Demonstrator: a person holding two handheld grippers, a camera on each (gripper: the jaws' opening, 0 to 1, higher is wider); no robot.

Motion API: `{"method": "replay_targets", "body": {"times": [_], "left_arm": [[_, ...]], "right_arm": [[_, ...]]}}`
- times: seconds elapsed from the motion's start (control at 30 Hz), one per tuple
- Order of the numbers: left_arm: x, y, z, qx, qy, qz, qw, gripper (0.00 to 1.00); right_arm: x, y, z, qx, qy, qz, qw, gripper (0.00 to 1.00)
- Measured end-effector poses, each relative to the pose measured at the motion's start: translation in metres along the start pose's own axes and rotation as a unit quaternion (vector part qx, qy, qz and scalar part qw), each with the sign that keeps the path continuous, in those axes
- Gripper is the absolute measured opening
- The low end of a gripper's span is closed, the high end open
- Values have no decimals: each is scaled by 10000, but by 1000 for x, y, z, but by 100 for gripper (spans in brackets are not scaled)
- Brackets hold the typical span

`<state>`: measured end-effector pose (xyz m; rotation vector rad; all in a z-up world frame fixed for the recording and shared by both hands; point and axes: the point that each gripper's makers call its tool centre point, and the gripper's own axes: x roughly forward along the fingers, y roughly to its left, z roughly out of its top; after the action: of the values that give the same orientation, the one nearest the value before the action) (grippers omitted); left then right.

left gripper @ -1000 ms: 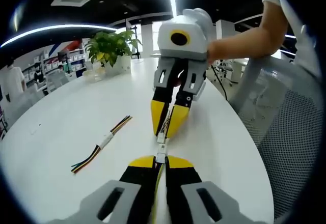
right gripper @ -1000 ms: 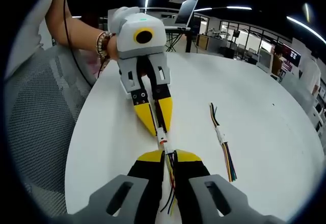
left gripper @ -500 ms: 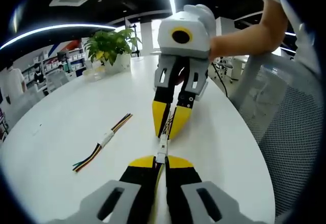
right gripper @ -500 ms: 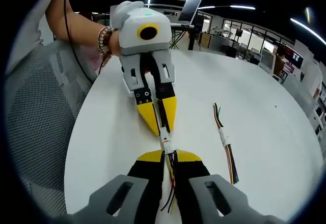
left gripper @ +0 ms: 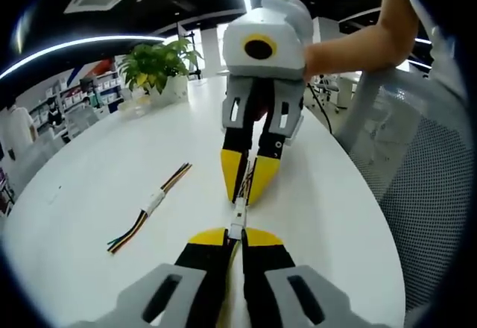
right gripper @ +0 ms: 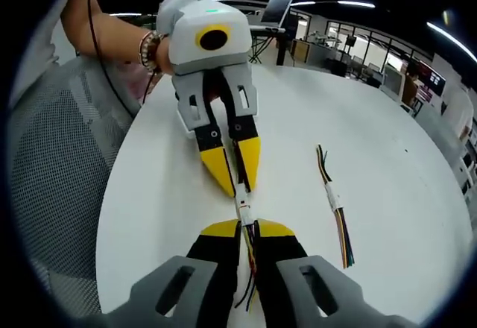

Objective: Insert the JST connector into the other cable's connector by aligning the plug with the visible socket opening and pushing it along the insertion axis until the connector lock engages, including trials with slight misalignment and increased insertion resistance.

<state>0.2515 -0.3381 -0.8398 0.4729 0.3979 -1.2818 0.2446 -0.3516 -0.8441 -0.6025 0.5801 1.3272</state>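
Two pairs of tongs meet tip to tip over a round white table (left gripper: 89,171), each closed down to a thin slit on its own cable. In the left gripper view the left tongs (left gripper: 233,236) rise from the bottom with their yellow tips pinched on a white JST connector (left gripper: 237,220), which sits just beyond the tips and runs straight ahead into the right tongs (left gripper: 247,192), also clamped on it. In the right gripper view the right tongs (right gripper: 247,229) grip a bundle of coloured wires that trails back between the jaws, the white connector (right gripper: 243,210) sticks forward, and the left tongs (right gripper: 235,184) close on its far end. Its long axis lies along the line joining the two pairs of tongs; I cannot tell whether plug and socket are fully seated. The table edge curves close on the side of a grey mesh chair (left gripper: 432,186), with broad bare tabletop on the other side. A spare joined cable (left gripper: 149,209) lies well apart from the tongs, seen again in the right gripper view (right gripper: 335,205). Against a second ago the opposite tongs stand slightly nearer and larger in both views, the connector gap looking a little shorter; the spare cable lies as before. Farther off, a potted plant (left gripper: 158,71) stands near the table's far rim.
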Motion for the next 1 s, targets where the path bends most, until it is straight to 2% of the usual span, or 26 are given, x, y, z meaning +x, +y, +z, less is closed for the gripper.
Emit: {"method": "replay_targets", "body": {"times": [0.07, 0.13, 0.5, 0.6, 0.8, 0.9, 1.0], "left_arm": [[1, -2, 7, -53, -140, -42, 9999, 0], [3, -3, 5, 91, -15, -31, 10000, 0], [-2, -1, 6, 41, -66, -15, 10000, 0], [-4, -1, 9, 123, -103, -35, 9999, 0], [-10, 2, 15, 116, -228, -21, 9997, 0], [-10, 0, 14, 162, -194, -76, 9997, 0], [-7, -2, 8, 344, -17, -120, 9993, 0]], "right_arm": [[1, 3, 4, 4, -44, 31, 10000, 4], [3, 3, 4, -121, 67, -3, 9999, 4], [1, 1, 8, -90, -20, -18, 10000, 4], [-1, 0, 17, 13, -236, -3, 9997, 3], [-5, -1, 23, 175, -448, -20, 9988, 3], [-4, 1, 23, 223, -456, 51, 9987, 2], [-3, 5, 27, 265, -554, 119, 9980, 2]]}}
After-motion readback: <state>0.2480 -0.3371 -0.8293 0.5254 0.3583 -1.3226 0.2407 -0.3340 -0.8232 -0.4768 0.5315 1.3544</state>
